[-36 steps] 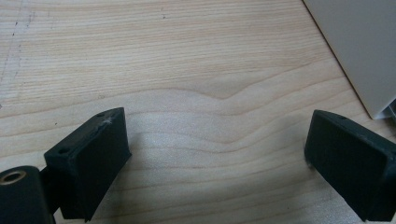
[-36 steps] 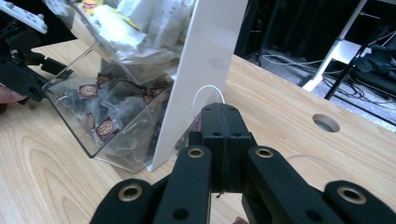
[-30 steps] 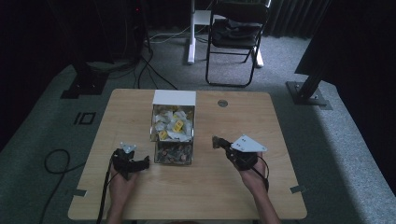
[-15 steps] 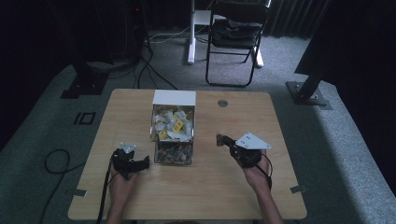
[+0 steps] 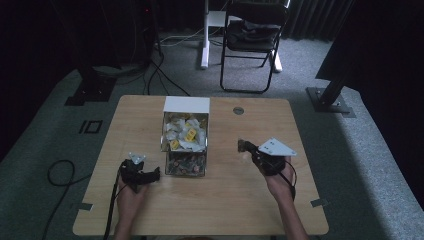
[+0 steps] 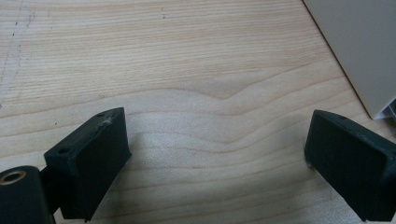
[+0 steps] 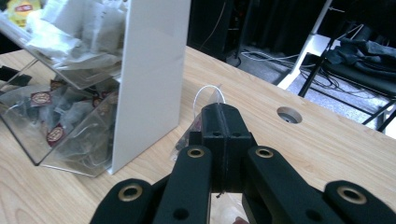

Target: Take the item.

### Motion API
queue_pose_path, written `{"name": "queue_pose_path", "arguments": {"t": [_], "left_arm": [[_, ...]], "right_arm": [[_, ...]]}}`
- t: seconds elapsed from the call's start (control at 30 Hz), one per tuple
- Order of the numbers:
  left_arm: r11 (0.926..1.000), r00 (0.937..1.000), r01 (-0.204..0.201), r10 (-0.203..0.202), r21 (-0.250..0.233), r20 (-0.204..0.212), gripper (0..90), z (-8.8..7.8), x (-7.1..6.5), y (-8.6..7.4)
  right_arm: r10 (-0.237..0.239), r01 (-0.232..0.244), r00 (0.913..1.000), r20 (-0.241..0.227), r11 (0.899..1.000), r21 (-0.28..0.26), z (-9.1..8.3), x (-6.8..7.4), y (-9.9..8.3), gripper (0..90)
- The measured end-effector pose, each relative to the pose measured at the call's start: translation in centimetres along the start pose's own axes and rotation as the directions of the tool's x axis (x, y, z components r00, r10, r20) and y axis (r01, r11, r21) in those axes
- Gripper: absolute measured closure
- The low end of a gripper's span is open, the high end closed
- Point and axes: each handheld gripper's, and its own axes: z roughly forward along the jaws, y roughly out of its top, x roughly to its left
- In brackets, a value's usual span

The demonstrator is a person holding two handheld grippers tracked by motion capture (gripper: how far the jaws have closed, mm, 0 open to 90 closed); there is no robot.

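Note:
A clear two-tier dispenser box (image 5: 184, 142) with white walls stands mid-table, its upper bin full of white and yellow tea bags (image 5: 186, 132) and its lower bin of dark ones (image 5: 185, 164). My right gripper (image 5: 243, 145) hovers to the right of the box, shut on a translucent tea bag (image 7: 190, 134) whose white string (image 7: 207, 94) loops above the jaws (image 7: 225, 122). The left gripper (image 5: 154, 175) rests low by the box's front left corner. It is open, with bare wood between its jaws (image 6: 215, 135) and the box's white wall (image 6: 359, 46) just ahead.
The wooden table (image 5: 150, 215) has a round cable hole (image 5: 238, 110) at the back right of the box. Beyond the far edge stand a folding chair (image 5: 250, 40) and stand bases on grey carpet. A cable (image 5: 60, 175) lies left of the table.
The right gripper has drifted a little to the right, away from the box, still shut on the tea bag. The left gripper has stayed put.

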Motion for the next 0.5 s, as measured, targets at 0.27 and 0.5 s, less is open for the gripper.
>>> {"name": "queue_pose_path", "arguments": {"t": [0.27,0.5], "left_arm": [[1.0,1.0,0.0,0.0,-0.001,-0.001,6.9,0.0,0.0,0.0],[1.0,1.0,0.0,0.0,-0.001,0.0,6.9,0.0,0.0,0.0]], "right_arm": [[0.006,-0.007,0.9997,0.023,1.0,0.009,0.3,-1.0,-0.2,90.0],[0.018,-0.019,0.9986,0.049,1.0,0.023,0.8,-1.9,-0.5,90.0]]}}
